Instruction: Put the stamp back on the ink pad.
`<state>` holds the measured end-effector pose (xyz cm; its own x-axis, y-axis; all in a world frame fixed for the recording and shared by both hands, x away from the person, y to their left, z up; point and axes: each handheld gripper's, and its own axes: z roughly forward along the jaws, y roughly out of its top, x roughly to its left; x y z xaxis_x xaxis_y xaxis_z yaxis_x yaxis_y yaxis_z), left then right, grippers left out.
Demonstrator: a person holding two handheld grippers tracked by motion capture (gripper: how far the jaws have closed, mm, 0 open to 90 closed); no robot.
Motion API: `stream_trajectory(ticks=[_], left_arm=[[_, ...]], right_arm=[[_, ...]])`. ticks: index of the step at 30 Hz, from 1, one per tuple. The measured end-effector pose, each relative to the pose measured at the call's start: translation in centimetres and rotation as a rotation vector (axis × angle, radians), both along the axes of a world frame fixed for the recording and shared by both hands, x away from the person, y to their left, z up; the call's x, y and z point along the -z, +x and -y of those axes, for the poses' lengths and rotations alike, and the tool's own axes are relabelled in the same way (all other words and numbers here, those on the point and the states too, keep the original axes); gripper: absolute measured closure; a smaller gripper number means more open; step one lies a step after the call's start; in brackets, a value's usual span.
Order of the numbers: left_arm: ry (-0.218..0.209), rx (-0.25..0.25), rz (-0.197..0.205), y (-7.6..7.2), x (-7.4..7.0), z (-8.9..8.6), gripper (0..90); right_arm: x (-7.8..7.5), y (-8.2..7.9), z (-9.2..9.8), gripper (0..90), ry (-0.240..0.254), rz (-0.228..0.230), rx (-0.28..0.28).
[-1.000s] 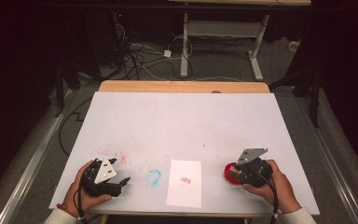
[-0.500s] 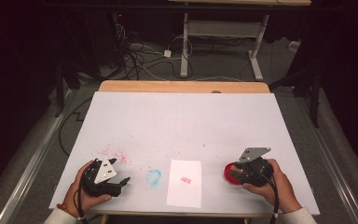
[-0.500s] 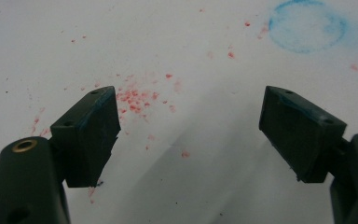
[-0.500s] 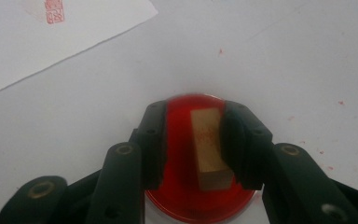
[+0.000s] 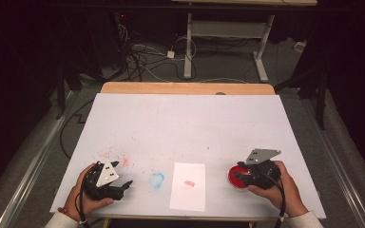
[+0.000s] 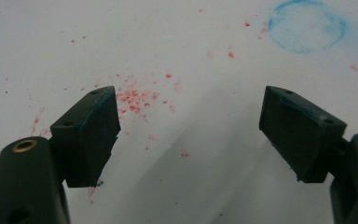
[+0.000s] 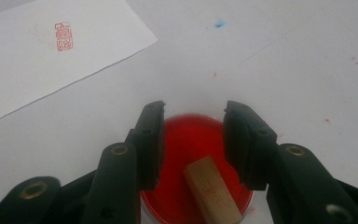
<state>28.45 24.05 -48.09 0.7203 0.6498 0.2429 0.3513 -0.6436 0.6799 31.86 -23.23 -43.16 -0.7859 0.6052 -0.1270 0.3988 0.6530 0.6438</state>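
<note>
White table (image 5: 185, 123), dark room behind | right claw (image 7: 193, 140) spread, jaws flanking stamp (image 7: 212, 191) lying tilted in red ink dish (image 7: 182, 135) | left claw (image 6: 191, 128) spread, idle over red specks | paper (image 5: 188, 186) already stamped | next, I'd say: close squarely on stamp's sides (it could tip), lift straight

Blue ring stain (image 5: 157, 179) near red speckles (image 5: 116, 156); cables (image 5: 145, 59) on floor.
</note>
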Motion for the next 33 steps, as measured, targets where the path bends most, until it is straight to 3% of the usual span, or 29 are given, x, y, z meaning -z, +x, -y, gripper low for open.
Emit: stream_trajectory(ticks=[8, 20, 33], left_arm=[[-0.001, -0.001, 0.000, 0.0, 0.0, 0.0, 19.3], [-0.002, -0.005, -0.012, 0.0, 0.1, 0.1, 19.3], [-0.001, -0.006, -0.011, 0.0, 0.1, 0.1, 19.3]], right_arm=[[-0.7, -0.1, 0.0, 54.2, 0.028, 0.060, 0.013], [-2.4, -0.6, 0.2, 42.4, 0.080, 0.210, 0.037], [-3.2, -0.9, 0.2, 25.8, 0.125, 0.345, 0.163]])
